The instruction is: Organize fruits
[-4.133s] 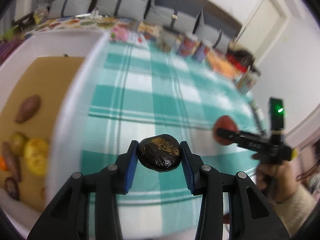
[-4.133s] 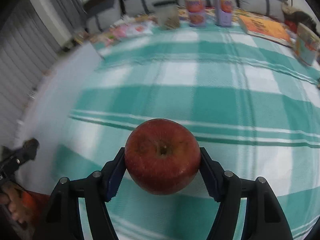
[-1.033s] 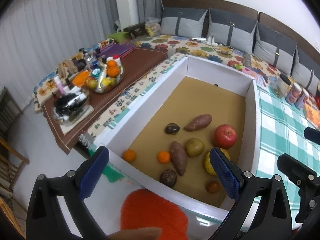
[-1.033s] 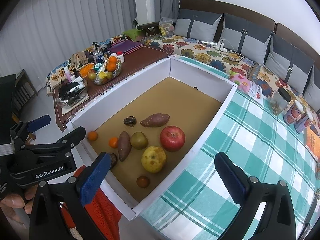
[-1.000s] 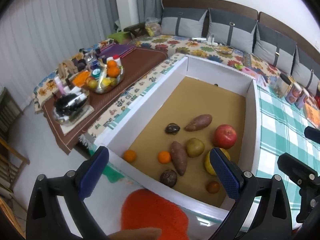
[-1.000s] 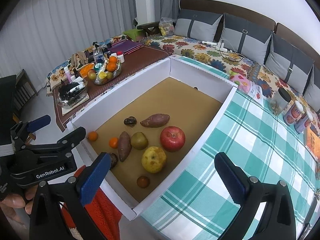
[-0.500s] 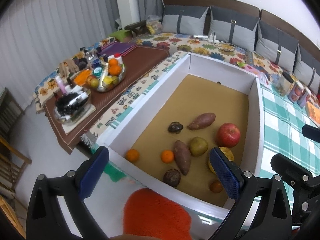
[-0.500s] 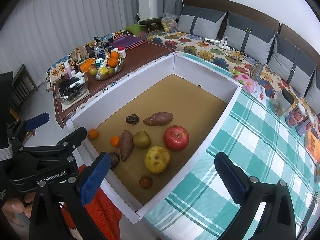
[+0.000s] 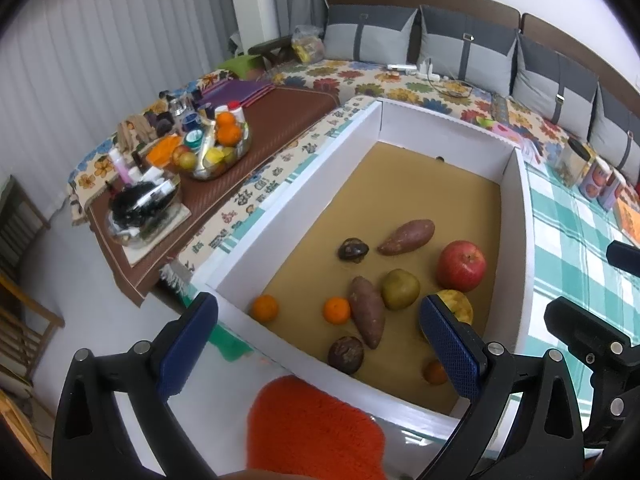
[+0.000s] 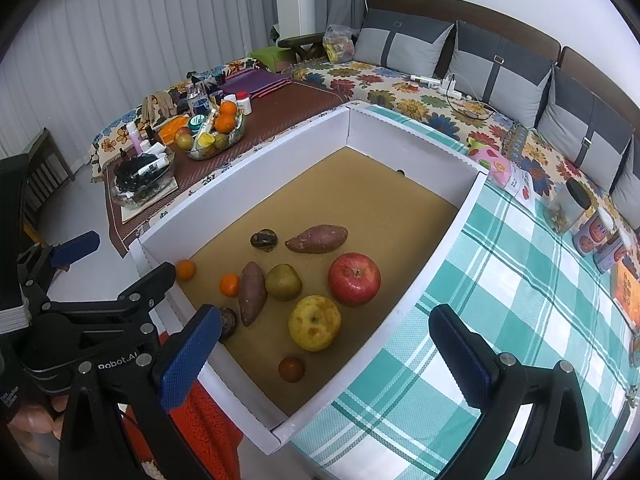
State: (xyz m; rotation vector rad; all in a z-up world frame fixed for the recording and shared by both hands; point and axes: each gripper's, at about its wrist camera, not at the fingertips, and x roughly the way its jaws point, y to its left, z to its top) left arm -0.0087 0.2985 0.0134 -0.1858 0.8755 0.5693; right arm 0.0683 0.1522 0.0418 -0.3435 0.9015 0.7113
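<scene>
A white box (image 9: 304, 200) with a tan floor holds the fruit. In it lie a red apple (image 9: 461, 265), a yellow apple (image 10: 315, 323), a brownish pear (image 10: 283, 282), two sweet potatoes (image 10: 317, 239) (image 10: 252, 298), two small oranges (image 9: 265, 308) (image 9: 337, 310), a dark wrinkled fruit (image 9: 353, 250), another dark one (image 9: 346, 355) and a small dark red fruit (image 10: 291, 369). My left gripper (image 9: 317, 304) hangs open above the box's near edge, empty. My right gripper (image 10: 325, 312) is open and empty too, above the box's near corner.
A green-checked cloth (image 10: 500, 300) covers the table right of the box, with jars (image 10: 568, 206) at its far end. A brown low table with a fruit bowl (image 9: 216, 148) stands left. An orange fuzzy fabric (image 9: 312, 428) lies below the grippers. A cushioned sofa lines the back.
Four seconds ago the left gripper held the dark fruit and the right held the red apple over the cloth. Both now lie in the box, and both grippers are open. In the last second both grippers drifted only slightly.
</scene>
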